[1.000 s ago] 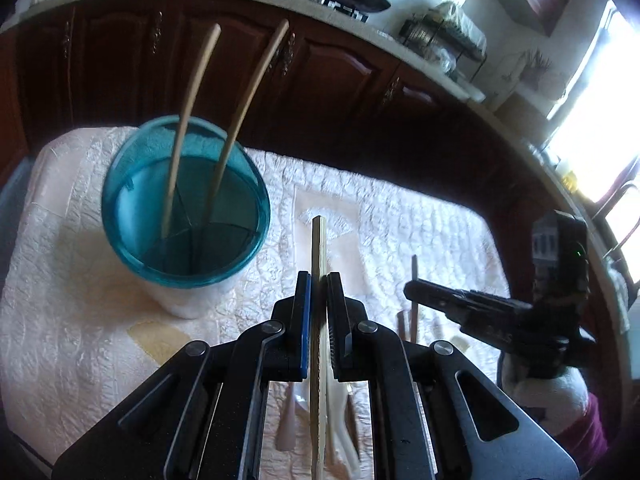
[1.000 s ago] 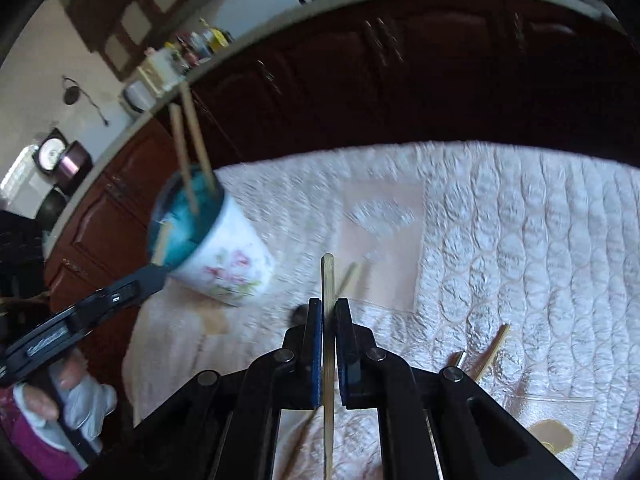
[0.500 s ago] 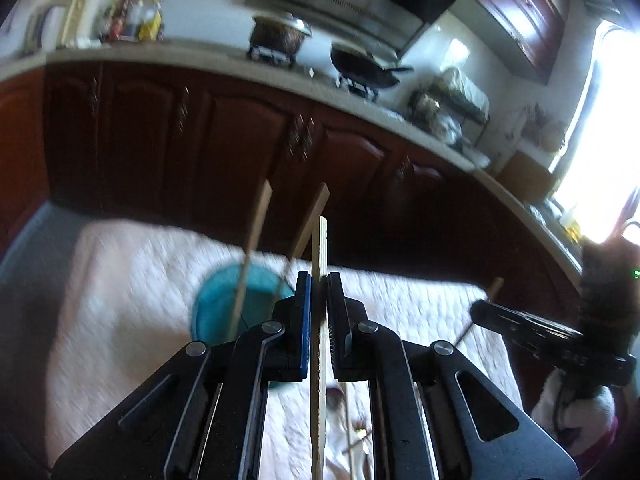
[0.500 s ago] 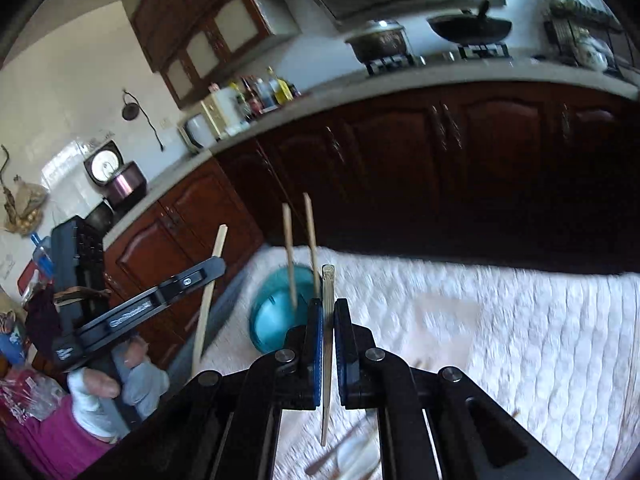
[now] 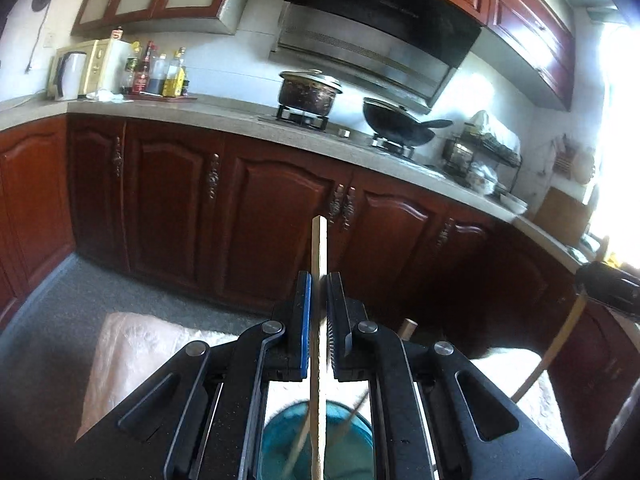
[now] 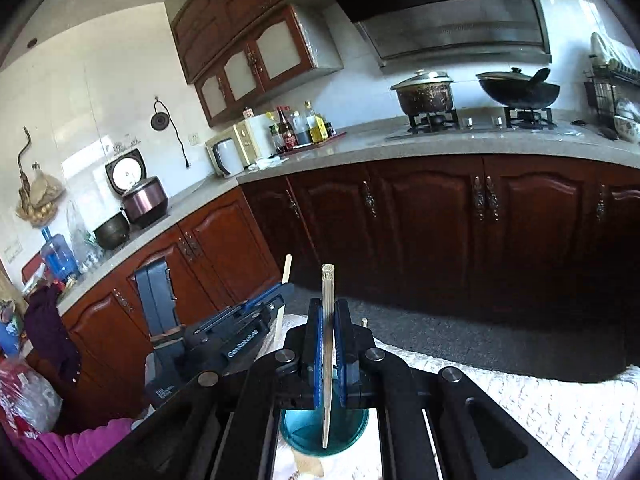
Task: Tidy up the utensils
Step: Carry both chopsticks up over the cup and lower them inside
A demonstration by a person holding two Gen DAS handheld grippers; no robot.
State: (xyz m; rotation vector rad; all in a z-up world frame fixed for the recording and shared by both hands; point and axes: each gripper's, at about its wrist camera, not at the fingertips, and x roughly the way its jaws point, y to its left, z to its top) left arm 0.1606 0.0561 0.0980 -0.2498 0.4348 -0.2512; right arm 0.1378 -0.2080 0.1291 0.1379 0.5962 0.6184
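Evidently, both the left gripper (image 5: 319,304) and the right gripper (image 6: 328,330) each clamped one chopstick upright above the teal cup (image 6: 324,434), already holding others, neither released.

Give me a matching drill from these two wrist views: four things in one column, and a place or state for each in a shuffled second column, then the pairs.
Things:
1. chopstick in the right gripper
2. teal cup
3. lidded pot
4. wok

Places or states:
A. on the right-hand stove burner
B. clamped upright between blue finger pads, lower tip over the cup
C. on the left-hand stove burner
D. on the white quilted cloth, below both grippers

Pairs: 1-B, 2-D, 3-C, 4-A

The left gripper also clamps a chopstick above that cup.
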